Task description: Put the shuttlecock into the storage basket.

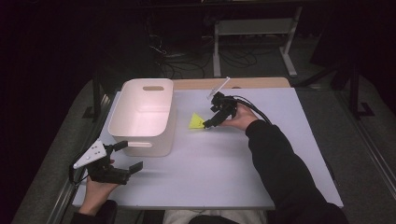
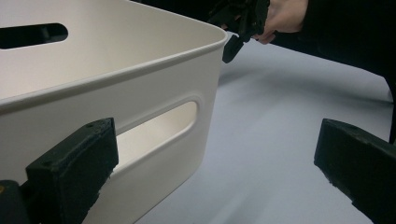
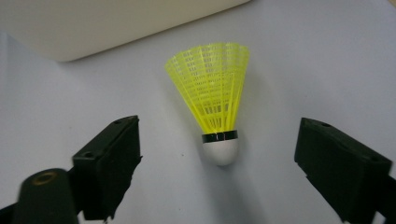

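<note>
Yellow shuttlecock is lying on the pale bench, white cork tip toward the right gripper, skirt fanning away toward the white bin just beside it. Right gripper's jaws are standing spread wide on either side of the cork, pads touching nothing. Left gripper is hovering near the bench's near-left corner, jaws likewise spread and gripping nothing, one pad sitting close beside the bin's handle slot; contact with the wall cannot be told
</note>
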`<state>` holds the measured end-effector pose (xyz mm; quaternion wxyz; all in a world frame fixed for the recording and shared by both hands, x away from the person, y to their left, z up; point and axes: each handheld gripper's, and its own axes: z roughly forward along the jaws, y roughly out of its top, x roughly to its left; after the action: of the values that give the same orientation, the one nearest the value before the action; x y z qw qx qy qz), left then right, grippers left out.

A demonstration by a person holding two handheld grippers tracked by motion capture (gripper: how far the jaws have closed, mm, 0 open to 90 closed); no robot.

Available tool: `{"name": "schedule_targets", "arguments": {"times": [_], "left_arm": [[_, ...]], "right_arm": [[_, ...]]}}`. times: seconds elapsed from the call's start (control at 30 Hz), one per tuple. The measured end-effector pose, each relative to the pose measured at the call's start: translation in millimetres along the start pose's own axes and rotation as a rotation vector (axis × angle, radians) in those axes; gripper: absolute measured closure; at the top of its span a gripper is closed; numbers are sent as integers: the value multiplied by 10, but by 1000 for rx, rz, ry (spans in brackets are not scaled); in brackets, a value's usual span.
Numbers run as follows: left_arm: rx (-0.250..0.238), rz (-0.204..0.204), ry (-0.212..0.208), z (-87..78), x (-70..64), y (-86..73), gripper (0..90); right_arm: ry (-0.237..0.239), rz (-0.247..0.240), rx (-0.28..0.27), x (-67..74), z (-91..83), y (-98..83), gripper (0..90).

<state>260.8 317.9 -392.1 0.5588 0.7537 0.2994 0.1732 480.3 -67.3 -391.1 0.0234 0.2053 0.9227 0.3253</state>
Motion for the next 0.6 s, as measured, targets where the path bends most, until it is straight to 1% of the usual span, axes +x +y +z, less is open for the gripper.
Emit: {"name": "schedule_targets", "arguments": {"times": [0.07, 0.1, 0.17, 0.2, 0.23, 0.3, 0.33, 0.6], "left_arm": [[1, 0, 0, 0, 1, 0, 0], [0, 0, 0, 2, 0, 0, 0], [1, 0, 0, 1, 1, 0, 0], [1, 0, 0, 1, 1, 0, 0], [1, 0, 0, 0, 0, 0, 0], [1, 0, 0, -1, 0, 0, 0], [1, 0, 0, -2, 0, 0, 0], [1, 0, -2, -1, 1, 1, 0]], "right_arm": [[7, -16, 8, 0, 10, 16, 77], [5, -21, 15, 7, 20, 45, 10], [4, -20, 25, 11, 26, 61, 0], [3, -32, 31, 9, 37, 79, 0], [11, -40, 54, 21, 62, 109, 0], [22, -46, 66, 23, 92, 132, 0], [30, -42, 72, 23, 110, 140, 0], [40, -30, 99, -13, 234, 125, 0]]}}
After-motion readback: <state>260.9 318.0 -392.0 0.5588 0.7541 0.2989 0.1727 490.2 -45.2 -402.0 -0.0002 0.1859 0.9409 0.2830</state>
